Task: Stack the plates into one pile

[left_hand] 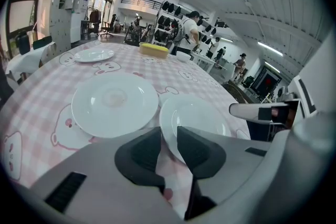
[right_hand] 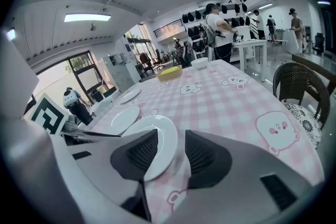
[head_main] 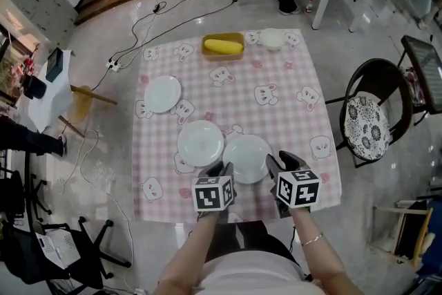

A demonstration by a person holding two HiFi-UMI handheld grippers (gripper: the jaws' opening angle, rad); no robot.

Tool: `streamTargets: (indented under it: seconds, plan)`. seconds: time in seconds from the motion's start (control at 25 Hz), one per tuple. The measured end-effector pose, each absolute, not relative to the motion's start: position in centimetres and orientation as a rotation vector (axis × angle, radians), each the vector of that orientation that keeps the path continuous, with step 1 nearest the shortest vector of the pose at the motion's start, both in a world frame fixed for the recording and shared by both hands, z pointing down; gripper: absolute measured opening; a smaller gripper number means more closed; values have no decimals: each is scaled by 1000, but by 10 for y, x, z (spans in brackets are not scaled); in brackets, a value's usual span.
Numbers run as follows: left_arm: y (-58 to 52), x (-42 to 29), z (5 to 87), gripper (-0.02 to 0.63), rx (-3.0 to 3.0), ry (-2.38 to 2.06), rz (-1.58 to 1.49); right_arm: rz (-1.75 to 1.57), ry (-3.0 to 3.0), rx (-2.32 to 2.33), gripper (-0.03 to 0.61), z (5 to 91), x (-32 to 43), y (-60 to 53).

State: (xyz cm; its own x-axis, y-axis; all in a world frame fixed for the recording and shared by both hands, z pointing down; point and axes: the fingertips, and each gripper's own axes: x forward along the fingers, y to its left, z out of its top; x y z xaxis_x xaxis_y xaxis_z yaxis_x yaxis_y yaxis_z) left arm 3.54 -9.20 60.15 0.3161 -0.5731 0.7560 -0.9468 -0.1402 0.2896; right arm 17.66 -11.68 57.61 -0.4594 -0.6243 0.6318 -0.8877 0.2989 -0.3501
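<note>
Three white plates lie on the pink checked tablecloth [head_main: 276, 100]. The far-left plate [head_main: 163, 93] sits alone. A middle plate [head_main: 200, 143] [left_hand: 114, 103] lies beside the nearest plate [head_main: 247, 157] [left_hand: 202, 118] [right_hand: 157, 136], their rims close together. My left gripper [head_main: 222, 169] [left_hand: 165, 147] stands at the nearest plate's near-left rim; the rim runs between its pads with a gap showing, so it is open. My right gripper [head_main: 276, 164] [right_hand: 172, 149] is at the plate's near-right rim, jaws wide open, the rim just inside its left pad.
A yellow tray [head_main: 222, 46] and a white bowl [head_main: 271, 39] stand at the table's far edge. A dark chair with a patterned cushion [head_main: 367, 122] is to the right of the table. Cables run across the floor [head_main: 148, 17] beyond it.
</note>
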Motion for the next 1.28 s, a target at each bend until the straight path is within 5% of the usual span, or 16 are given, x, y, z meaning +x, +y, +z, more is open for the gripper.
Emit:
streamTargets:
  seconds: [1.28]
  plan:
    - [-91, 37, 593, 98, 1800, -1385, 587, 994, -2123, 1278, 83, 599, 169, -114]
